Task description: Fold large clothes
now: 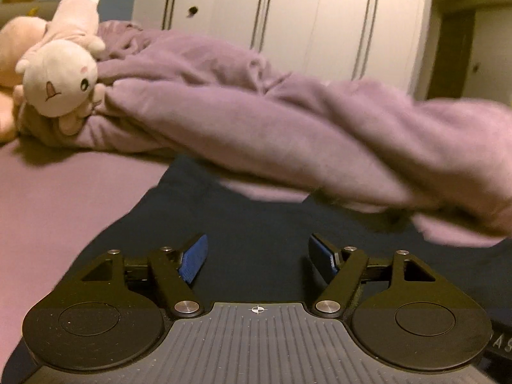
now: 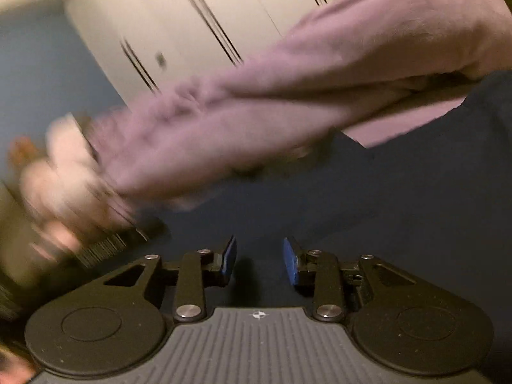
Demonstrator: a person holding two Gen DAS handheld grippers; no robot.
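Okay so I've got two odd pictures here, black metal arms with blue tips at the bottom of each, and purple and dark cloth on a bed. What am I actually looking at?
Those black arms are hand-held grippers, one in each of a person's hands. Each picture comes from a camera mounted on its gripper, looking forward between the two blue-padded fingers.

One picture shows the left gripper, its jaws wide apart. The other shows the right gripper, jaws open more narrowly. Neither holds anything.

Below both lies a dark navy garment, spread on a pinkish-purple sheet. Behind it is a bunched purple blanket, with plush toys to its left and a white wardrobe beyond. The right view is blurred.
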